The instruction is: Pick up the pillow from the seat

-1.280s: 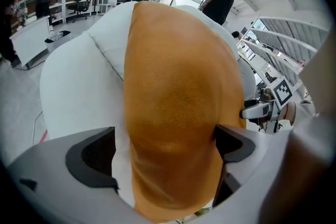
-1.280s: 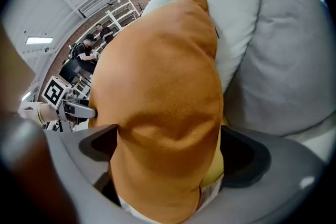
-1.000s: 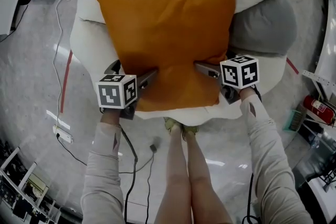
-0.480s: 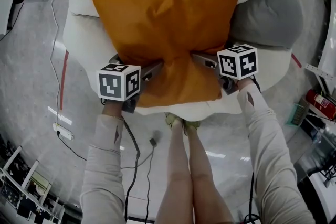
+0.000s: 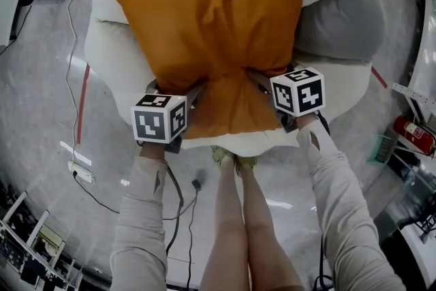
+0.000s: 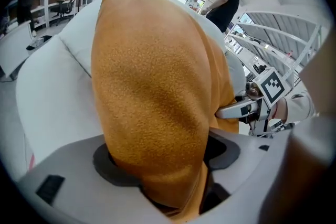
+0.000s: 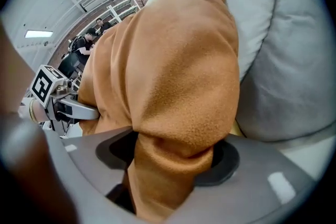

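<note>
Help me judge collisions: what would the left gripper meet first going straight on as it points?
The orange pillow, already pinched between the left gripper's closing jaws; what lies behind it is hidden.

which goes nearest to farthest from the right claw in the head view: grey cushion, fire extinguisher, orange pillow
1. orange pillow: pinched between the jaws of the right claw, which are closing on its near edge.
2. grey cushion: just beyond the claw, up and to the right.
3. fire extinguisher: at the far right edge.
</note>
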Available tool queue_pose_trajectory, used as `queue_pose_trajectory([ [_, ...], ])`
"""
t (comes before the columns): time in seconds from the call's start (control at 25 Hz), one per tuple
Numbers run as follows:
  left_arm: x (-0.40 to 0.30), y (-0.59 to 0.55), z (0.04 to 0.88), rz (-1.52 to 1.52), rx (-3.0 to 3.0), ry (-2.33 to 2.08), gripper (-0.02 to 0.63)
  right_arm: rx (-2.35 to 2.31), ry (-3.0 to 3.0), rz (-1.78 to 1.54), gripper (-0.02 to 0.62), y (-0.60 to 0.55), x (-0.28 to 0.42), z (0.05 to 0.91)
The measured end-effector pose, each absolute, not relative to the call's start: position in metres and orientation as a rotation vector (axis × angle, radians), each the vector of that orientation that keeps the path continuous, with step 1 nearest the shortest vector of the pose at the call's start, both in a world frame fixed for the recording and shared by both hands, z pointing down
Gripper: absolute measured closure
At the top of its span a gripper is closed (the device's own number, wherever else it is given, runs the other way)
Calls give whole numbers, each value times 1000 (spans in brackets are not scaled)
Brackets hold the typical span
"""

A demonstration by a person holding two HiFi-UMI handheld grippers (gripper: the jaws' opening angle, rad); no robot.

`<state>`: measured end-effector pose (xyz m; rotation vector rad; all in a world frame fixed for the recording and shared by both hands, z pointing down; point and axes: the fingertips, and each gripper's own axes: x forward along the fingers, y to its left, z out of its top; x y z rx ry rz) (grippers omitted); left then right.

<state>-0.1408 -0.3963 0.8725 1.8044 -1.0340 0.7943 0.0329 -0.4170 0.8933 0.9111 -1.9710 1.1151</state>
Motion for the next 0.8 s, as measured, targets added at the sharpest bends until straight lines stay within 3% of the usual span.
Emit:
queue_pose_trajectory([
  [0.8,-131,-356,796,763,1856,-1074,276,960,-1981,1025,319,-381,42,812],
])
